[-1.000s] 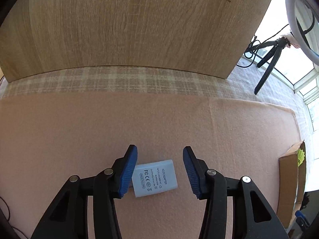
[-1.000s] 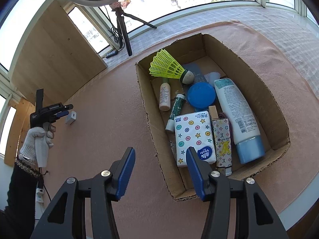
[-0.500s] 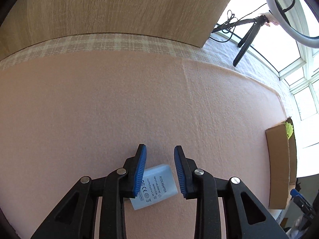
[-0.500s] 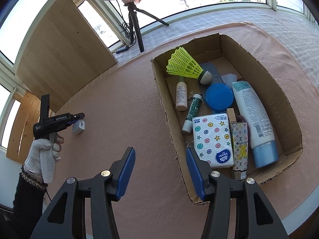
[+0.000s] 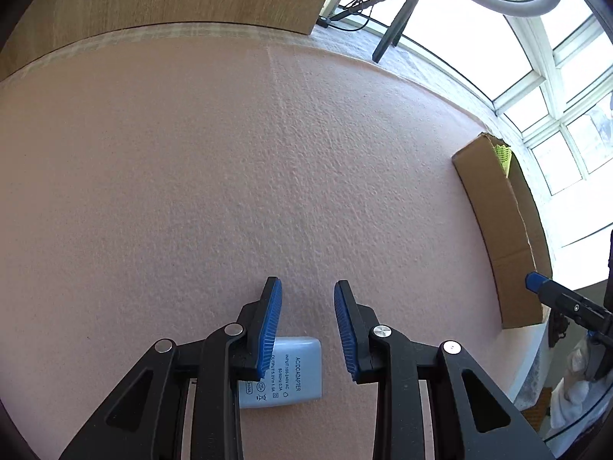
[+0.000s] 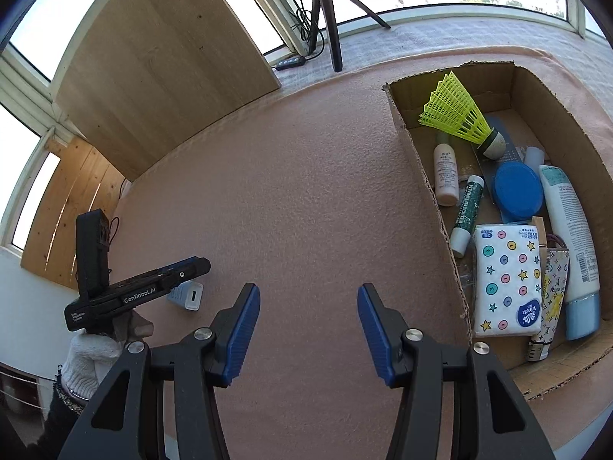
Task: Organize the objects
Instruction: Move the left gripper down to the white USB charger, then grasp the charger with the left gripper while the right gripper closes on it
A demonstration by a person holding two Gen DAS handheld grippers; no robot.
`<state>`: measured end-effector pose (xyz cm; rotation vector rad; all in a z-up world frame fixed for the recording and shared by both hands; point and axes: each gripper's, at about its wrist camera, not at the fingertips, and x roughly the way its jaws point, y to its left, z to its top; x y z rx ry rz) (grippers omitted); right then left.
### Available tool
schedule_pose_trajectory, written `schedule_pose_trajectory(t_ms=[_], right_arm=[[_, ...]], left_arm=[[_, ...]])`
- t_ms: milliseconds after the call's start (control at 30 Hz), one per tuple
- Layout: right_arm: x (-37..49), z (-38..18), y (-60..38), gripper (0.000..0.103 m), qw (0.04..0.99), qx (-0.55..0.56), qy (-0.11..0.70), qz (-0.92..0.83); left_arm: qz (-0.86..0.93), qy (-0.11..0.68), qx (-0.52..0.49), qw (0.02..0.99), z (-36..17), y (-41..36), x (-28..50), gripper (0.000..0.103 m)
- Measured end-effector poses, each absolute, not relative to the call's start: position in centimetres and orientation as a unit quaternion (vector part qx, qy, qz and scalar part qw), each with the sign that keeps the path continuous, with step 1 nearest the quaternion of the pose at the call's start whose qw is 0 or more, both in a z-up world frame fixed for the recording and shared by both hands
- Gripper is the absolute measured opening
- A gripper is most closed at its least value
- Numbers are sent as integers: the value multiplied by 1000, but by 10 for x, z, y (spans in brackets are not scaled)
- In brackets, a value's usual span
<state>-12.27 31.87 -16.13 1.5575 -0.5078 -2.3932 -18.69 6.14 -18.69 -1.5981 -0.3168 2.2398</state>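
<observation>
Two grippers: the left gripper [image 5: 306, 287] pinches a pale blue-grey adapter [image 5: 295, 373], printed label up; the right gripper [image 6: 306, 292] shows fingers apart.

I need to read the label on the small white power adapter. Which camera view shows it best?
The left wrist view: the small white power adapter lies close, its printed face up, partly behind a left claw finger. The right wrist view shows it small and distant, end-on, beside the left claw.

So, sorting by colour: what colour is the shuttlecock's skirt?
Neon yellow shuttlecock; clearest in the right wrist view.
</observation>
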Motion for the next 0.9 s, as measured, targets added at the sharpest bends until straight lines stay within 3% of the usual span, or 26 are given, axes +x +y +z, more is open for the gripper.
schedule_pose_trajectory(t_ms=[167, 467, 900], right_arm=[[-131, -165, 293, 49, 146, 540, -158, -814], [-150, -181, 237, 49, 219, 566, -121, -785], [-167, -214, 151, 49, 317, 619, -68, -715]], left_arm=[[789, -109, -566, 210, -185, 66, -158, 31], [828, -120, -525, 157, -142, 29, -92, 31], [812, -161, -545, 132, -172, 10, -70, 32]])
